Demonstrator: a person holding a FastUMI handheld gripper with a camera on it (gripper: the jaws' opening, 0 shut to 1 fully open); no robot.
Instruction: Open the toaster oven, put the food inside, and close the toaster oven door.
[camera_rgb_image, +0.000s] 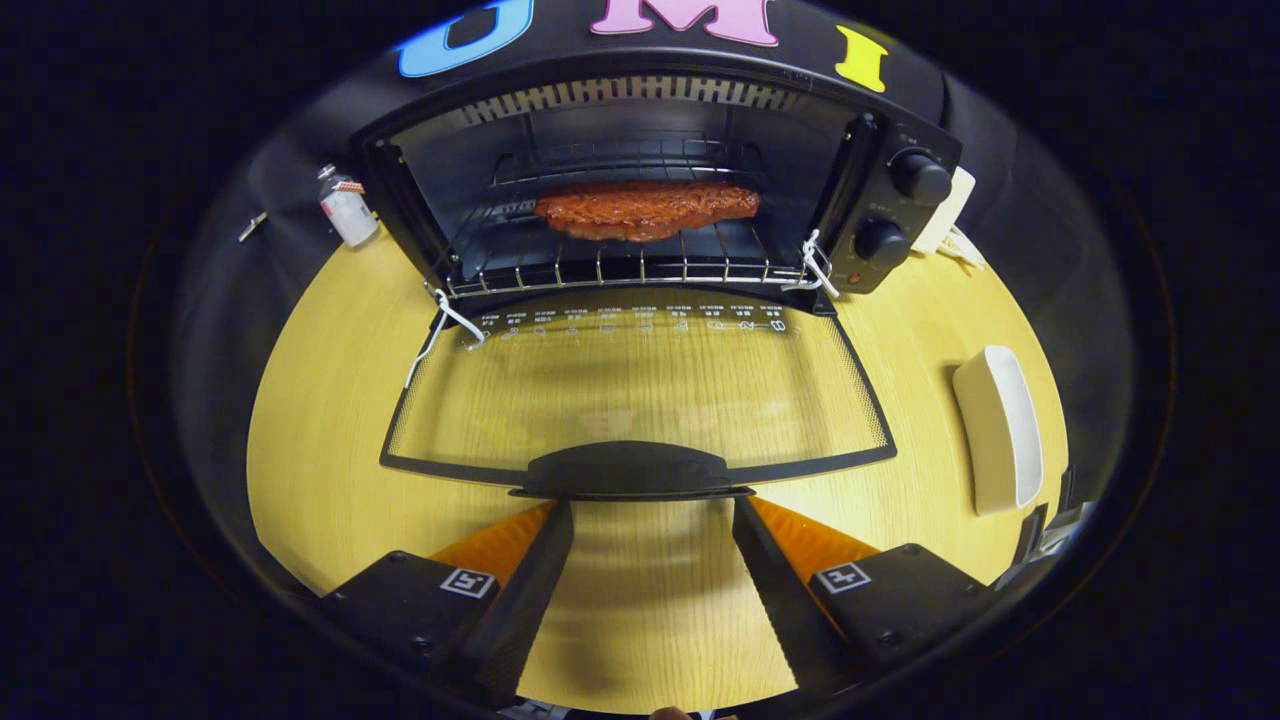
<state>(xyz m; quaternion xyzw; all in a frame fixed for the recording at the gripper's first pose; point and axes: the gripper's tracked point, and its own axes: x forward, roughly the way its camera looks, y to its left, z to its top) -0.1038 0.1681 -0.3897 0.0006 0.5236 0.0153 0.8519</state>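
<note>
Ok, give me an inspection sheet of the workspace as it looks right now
Surface: wooden table, bare wood between the fingers.
Job's things: toaster oven open, door folded down flat; food on the rack inside.
Clutter: small bottle left of the oven; white dish to the right.
Gripper: open, holding nothing, just short of the door handle.
Cables: white cord behind the oven's knob side.
Surroundings: black cloth wall.
</note>
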